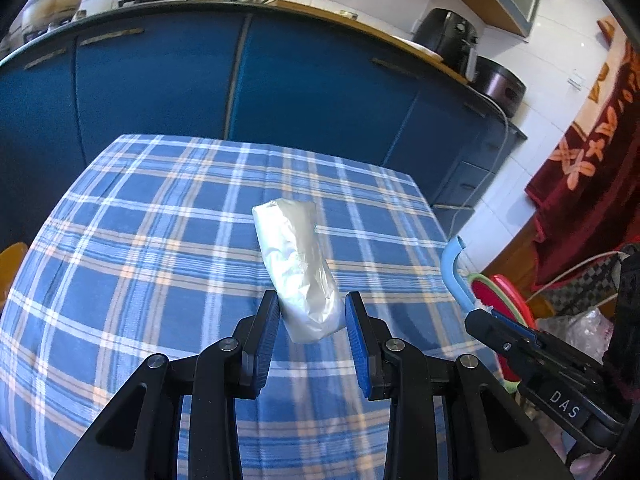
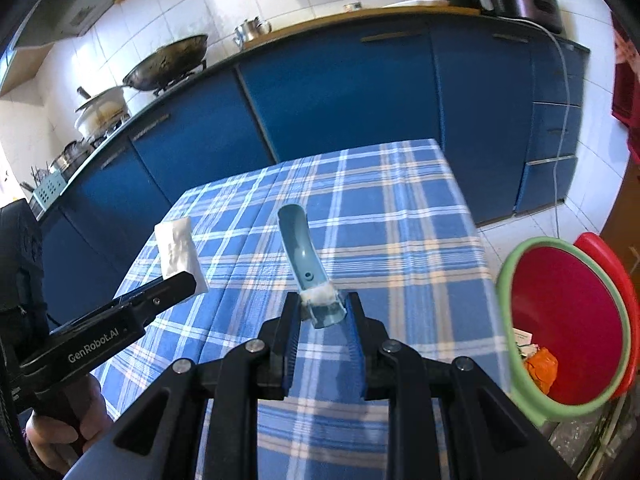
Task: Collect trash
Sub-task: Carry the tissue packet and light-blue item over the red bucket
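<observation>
My left jaws are nearly closed on a white crumpled plastic wrapper, which sticks out forward above the blue checked table. My right jaws are clamped tight on the lower end of a curved light-blue plastic piece, also above the table. Just beyond the table's right edge stands a red bin with a green rim, some scraps lying inside it.

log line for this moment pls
left hand-held gripper: shut on white packet | right hand-held gripper: shut on blue curved piece | both above checked tablecloth | red bin: beside table
</observation>
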`<state>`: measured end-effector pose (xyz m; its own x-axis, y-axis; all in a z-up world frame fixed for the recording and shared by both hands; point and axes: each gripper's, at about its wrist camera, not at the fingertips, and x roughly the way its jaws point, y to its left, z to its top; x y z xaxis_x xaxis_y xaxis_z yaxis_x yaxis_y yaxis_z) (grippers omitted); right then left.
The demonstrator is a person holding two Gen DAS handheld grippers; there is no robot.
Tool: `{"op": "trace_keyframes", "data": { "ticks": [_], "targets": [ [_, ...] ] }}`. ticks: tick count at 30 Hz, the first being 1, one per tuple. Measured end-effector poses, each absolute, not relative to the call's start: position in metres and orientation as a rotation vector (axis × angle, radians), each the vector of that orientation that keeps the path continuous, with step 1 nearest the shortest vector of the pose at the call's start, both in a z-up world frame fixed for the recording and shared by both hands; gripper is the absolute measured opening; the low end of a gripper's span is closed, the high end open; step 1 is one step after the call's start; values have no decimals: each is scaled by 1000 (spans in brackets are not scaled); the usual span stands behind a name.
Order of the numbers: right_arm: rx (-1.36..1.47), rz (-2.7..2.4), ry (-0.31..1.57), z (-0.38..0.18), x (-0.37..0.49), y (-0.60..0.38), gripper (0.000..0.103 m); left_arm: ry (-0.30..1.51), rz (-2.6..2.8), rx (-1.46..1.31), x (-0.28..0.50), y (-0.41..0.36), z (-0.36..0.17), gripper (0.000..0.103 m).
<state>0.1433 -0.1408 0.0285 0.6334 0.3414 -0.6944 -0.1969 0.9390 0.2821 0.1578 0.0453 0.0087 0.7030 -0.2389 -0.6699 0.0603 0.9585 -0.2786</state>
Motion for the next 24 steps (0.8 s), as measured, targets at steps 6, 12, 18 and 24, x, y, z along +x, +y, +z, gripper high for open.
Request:
{"op": "trace_keyframes", "data": {
  "ticks": [6,12,18,24],
  "targets": [
    [219,268,809,34,129,-167,25,780,-219,-232,152,26,15,34],
    [256,223,796,35,118,-195,25,803,-283,-216,151,-1,16,34],
    [292,177,786,33,108,-224,25,816,-327,-179,151,-30,16,34],
    [328,133,783,28,103,-250,25,833,-378,-138,154,-59,15,34]
  ]
}}
